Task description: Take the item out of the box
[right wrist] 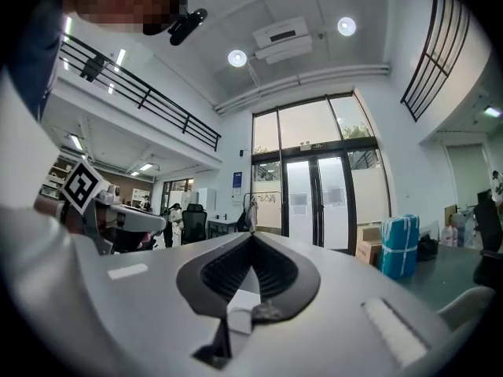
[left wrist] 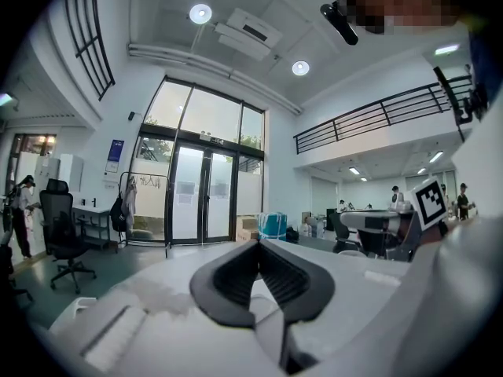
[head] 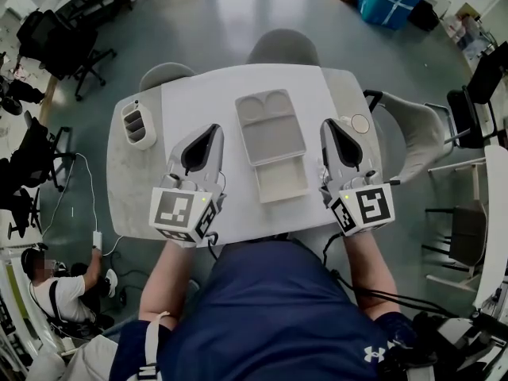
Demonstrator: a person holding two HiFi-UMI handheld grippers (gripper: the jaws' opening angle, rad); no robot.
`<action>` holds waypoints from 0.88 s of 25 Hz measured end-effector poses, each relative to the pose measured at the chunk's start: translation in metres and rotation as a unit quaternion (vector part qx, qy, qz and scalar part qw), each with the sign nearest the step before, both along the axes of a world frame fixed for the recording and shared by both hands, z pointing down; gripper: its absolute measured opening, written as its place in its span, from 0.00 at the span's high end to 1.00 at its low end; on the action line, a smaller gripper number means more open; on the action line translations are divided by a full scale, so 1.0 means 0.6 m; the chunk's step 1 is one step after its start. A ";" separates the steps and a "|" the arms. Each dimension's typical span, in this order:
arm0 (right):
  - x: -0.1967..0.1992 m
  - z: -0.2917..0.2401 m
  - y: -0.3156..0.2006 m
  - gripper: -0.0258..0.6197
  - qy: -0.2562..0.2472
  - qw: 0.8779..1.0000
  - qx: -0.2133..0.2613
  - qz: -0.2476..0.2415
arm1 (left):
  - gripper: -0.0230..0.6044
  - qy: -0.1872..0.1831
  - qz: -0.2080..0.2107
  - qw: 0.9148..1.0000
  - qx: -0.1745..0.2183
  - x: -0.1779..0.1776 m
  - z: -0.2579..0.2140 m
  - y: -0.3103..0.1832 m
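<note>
Grey compartment box (head: 271,143) on the white surface (head: 198,101), left hand-held gripper (head: 215,129) left of the box, right hand-held gripper (head: 328,125) right of it, both with jaws together, empty.

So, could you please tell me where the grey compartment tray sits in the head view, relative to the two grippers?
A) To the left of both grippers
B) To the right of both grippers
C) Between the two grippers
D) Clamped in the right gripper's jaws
C: the grey compartment tray lies on the white table, with the left gripper on one side of it and the right gripper on the other, neither holding it.
</note>
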State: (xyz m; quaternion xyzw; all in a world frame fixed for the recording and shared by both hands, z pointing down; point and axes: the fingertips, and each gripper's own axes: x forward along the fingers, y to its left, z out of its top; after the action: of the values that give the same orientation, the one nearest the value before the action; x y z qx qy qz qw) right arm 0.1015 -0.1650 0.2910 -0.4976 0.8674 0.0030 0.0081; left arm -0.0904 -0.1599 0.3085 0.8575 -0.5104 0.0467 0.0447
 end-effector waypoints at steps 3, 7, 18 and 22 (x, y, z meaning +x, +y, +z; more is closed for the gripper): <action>-0.002 -0.001 0.001 0.96 0.002 1.000 0.002 -0.001 | 0.96 -0.001 -0.001 1.000 0.000 -0.003 0.000 0.001; -0.005 0.000 -0.001 0.96 0.003 1.000 0.002 -0.004 | 0.96 0.000 -0.006 1.000 0.000 -0.008 0.000 -0.002; -0.007 0.002 -0.007 0.96 0.004 1.000 -0.004 -0.009 | 0.96 0.001 -0.006 1.000 -0.004 -0.013 0.003 -0.009; -0.007 0.004 -0.009 0.96 0.004 1.000 -0.007 -0.009 | 0.96 0.000 -0.005 1.000 -0.007 -0.013 0.005 -0.013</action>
State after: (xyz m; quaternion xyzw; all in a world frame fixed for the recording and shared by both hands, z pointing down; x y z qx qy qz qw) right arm 0.0975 -0.1705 0.2934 -0.4893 0.8721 -0.0007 0.0013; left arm -0.0980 -0.1679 0.3118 0.8545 -0.5146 0.0500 0.0505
